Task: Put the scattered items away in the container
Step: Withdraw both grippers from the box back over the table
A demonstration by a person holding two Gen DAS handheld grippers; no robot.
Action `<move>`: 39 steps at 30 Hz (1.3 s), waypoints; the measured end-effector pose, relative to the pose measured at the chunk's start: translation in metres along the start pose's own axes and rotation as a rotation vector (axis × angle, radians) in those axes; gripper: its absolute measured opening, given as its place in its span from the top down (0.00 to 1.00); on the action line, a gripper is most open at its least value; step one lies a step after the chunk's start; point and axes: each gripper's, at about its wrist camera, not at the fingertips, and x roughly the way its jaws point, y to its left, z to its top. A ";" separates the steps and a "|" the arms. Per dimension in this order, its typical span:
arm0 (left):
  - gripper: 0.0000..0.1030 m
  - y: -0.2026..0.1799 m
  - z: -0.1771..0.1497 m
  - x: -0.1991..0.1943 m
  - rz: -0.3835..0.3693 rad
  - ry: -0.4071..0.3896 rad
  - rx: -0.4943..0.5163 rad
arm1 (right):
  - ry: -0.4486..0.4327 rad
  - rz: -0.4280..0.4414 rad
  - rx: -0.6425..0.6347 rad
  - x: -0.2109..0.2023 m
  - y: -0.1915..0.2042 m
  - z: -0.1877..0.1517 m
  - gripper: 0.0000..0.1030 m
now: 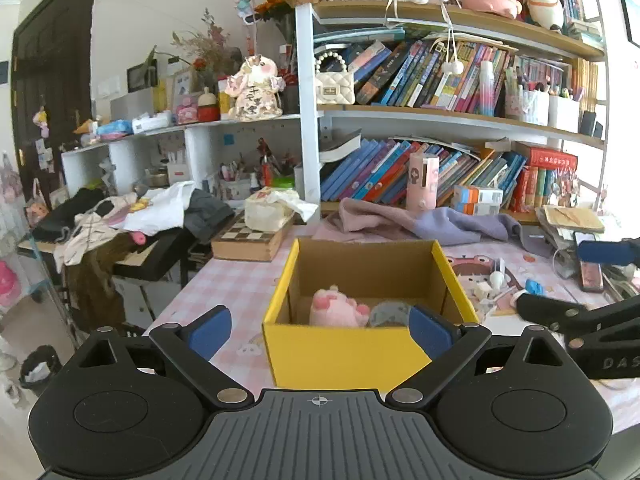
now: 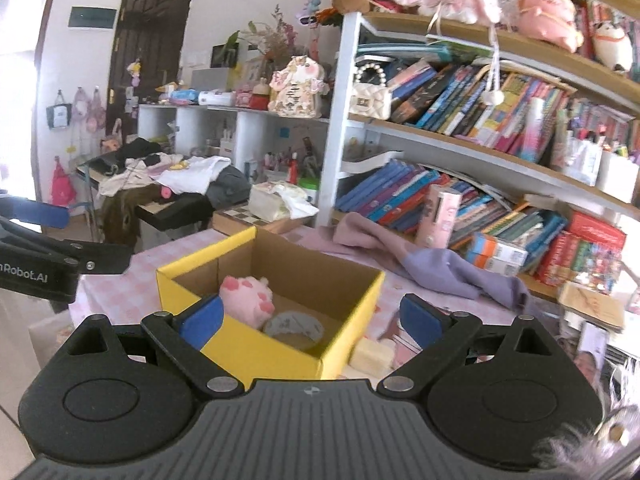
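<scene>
yellow box sits on the pink checked table, directly ahead of the left gripper and right gripper; both spread wide, empty. inside: pink plush beside a grey round item, possibly tape. small clutter lies right of it, lilac cloth behind.

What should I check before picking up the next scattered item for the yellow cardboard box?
1. Left gripper open and holding nothing: ok.
2. Right gripper open and holding nothing: ok.
3. Yellow cardboard box upright, top open: ok.
4. Room left in the box beside the pink plush toy and the grey round item: ok.
5. Loose items still out on the pink checked tablecloth, such as the small blue object: not ok.
6. Cream block by the box is easy to grasp: cannot tell.
</scene>
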 end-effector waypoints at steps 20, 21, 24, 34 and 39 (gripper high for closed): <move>0.02 -0.031 -0.061 -0.029 0.020 -0.004 0.081 | 0.093 -0.247 0.107 -0.051 0.001 -0.066 0.06; 0.02 -0.034 -0.063 -0.028 0.012 -0.007 0.090 | 0.100 -0.254 0.121 -0.052 0.000 -0.068 0.06; 0.02 -0.043 -0.068 -0.026 -0.020 -0.006 0.112 | 0.114 -0.269 0.147 -0.057 -0.005 -0.075 0.06; 0.01 -0.071 -0.074 -0.021 -0.087 0.041 0.148 | 0.161 -0.263 0.150 -0.063 -0.011 -0.091 0.04; 0.01 -0.075 -0.071 -0.015 -0.131 0.065 0.136 | 0.165 -0.198 0.132 -0.060 -0.017 -0.096 0.03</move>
